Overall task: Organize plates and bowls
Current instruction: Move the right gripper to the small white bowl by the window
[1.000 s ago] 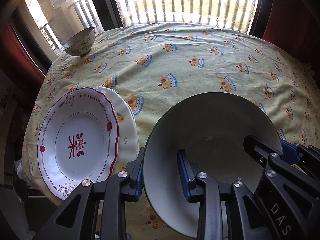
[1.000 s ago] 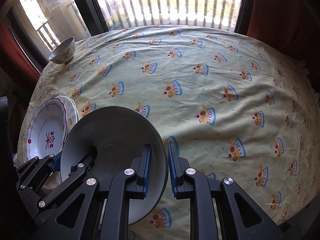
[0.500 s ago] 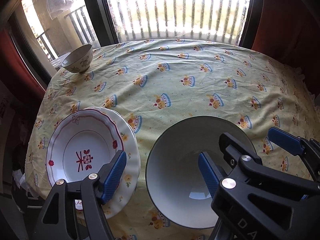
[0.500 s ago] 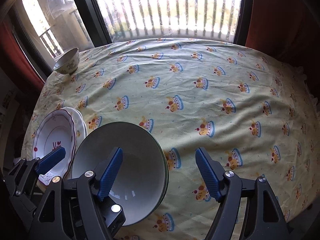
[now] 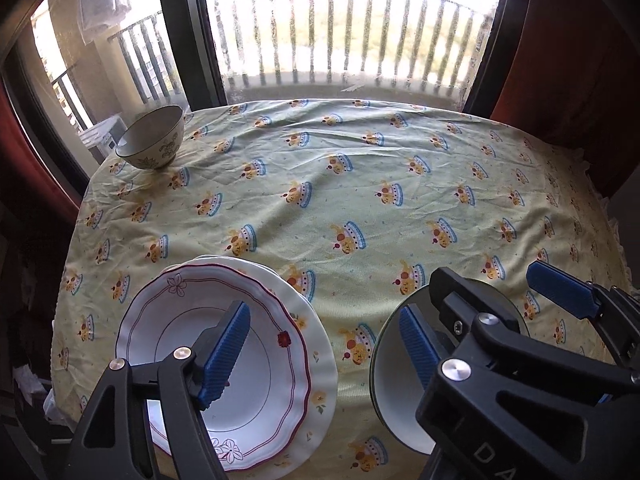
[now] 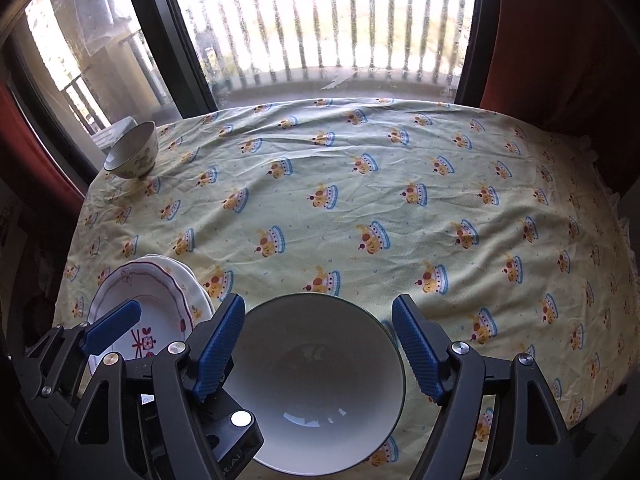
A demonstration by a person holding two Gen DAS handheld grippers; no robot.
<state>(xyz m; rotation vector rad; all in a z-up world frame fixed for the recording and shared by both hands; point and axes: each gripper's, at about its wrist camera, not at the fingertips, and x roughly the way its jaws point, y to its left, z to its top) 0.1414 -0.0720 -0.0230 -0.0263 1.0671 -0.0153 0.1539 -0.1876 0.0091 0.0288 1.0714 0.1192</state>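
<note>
Bowl (image 6: 320,400), big, white inside with a dark rim, upright on the surface at its near edge, just right of the plates. Not gripped by anything.

Right hand-held gripper (image 6: 318,348) above that bowl, pointing steeply down, blue pads (image 6: 218,348) spread wide, one over the bowl's left rim and one past its right rim. Clear of the rim on both sides, grasping nothing.

Left hand-held gripper (image 5: 320,348) beside it, jaws opening, nothing clamped between them. Left pad over the plates, right pad over the big bowl's left edge. In the left wrist view, most of the bowl hidden behind black gripper arms, only its left part in sight.

Plates in a stack of two near the surface's left front corner: red-edged plate (image 5: 260,392) with scalloped rim and flower marks on top, cream plate (image 5: 322,364) below, its rim showing around the right and far sides. Stack near the big bowl, a strip of cloth (image 5: 360,184) between them.

Small bowl (image 5: 150,142) with a leafy pattern, upright at the far left corner, well apart from everything else.

Yellow cloth printed with little crowns, wrinkled, covering the whole surface. Beyond it, window (image 6: 320,20) with a bright balcony railing, red curtain (image 6: 560,40) at the right.
</note>
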